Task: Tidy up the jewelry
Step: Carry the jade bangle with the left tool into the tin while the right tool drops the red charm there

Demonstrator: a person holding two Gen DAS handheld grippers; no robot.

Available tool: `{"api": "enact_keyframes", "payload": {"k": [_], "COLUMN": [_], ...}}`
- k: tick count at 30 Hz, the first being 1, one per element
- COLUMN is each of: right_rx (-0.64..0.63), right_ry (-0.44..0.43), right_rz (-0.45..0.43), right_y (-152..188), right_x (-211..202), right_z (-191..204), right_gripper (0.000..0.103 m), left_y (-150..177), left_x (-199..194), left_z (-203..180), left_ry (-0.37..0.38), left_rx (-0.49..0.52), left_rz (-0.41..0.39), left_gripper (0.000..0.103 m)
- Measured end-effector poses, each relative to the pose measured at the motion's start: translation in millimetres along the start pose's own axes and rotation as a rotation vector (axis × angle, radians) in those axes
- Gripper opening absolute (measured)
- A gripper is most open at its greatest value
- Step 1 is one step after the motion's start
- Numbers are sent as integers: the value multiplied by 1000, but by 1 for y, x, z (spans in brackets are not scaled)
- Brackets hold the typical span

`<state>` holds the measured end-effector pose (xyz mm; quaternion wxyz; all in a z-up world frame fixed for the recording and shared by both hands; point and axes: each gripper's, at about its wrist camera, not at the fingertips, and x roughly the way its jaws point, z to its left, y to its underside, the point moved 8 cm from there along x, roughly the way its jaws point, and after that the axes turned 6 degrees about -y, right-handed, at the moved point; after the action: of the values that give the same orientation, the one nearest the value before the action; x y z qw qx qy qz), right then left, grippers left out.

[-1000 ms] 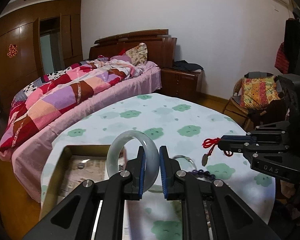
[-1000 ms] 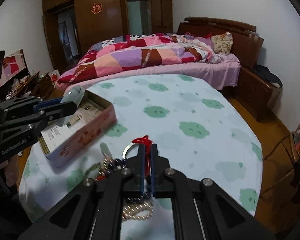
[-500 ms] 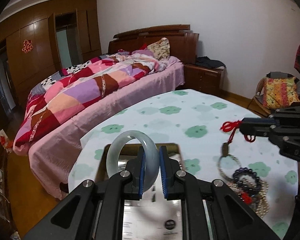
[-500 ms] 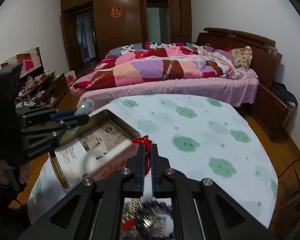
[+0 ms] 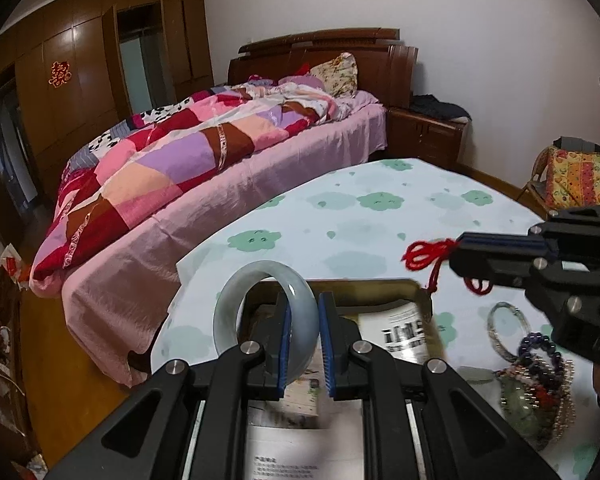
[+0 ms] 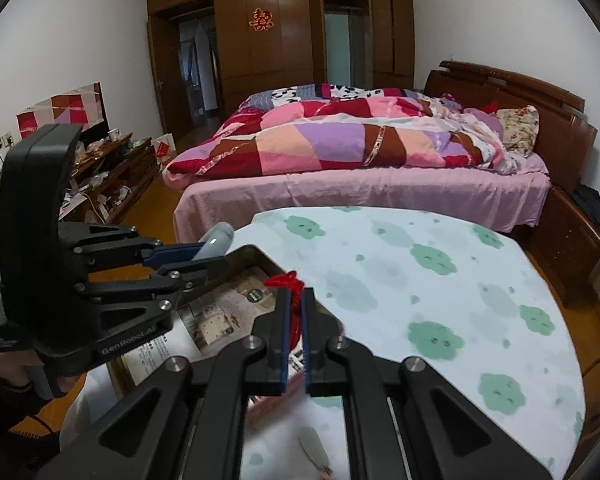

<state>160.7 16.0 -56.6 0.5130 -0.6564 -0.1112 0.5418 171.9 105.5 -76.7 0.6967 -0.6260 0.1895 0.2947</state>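
Note:
My left gripper [image 5: 303, 304] is shut on a pale jade bangle [image 5: 228, 312], held upright over an open tin box [image 5: 360, 283] lined with printed paper. In the right wrist view the same left gripper [image 6: 216, 249] and bangle [image 6: 219, 238] hang over the tin's far corner [image 6: 252, 250]. My right gripper [image 6: 296, 295] is shut on a red knotted cord [image 6: 286, 280] above the tin's near rim. From the left wrist view the right gripper [image 5: 458, 249] reaches in from the right, the red cord [image 5: 424, 254] dangling at its tip. A pale green pendant [image 6: 314, 450] shows below it.
A heap of bead bracelets [image 5: 536, 376] and a thin ring bangle [image 5: 502, 326] lie on the cloud-patterned tablecloth [image 5: 380, 220] right of the tin. A bed with a patchwork quilt [image 6: 360, 144] stands beyond the table. A cluttered low cabinet [image 6: 108, 176] is at left, a cushioned chair [image 5: 576, 180] at right.
Both grippers have swung left across the table. The bangle now hangs over the tin. The red cord has been carried from above the jewelry heap to the tin's rim.

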Motion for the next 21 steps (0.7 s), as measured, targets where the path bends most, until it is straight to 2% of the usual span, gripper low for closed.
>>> {"api": "enact_keyframes", "payload": {"k": [8, 21], "right_rx": [10, 20], "right_ry": [1, 25], "right_rz": [45, 93], "right_y": [9, 27], "right_x": [24, 37], "right_z": [-1, -7], "right_gripper": [6, 6], "left_y": [-1, 2], "left_x": [10, 4], "left_z": [6, -14], "left_ry": [-25, 29], "left_rx": [13, 38], "left_rz": [19, 17], "left_gripper": [13, 13]}}
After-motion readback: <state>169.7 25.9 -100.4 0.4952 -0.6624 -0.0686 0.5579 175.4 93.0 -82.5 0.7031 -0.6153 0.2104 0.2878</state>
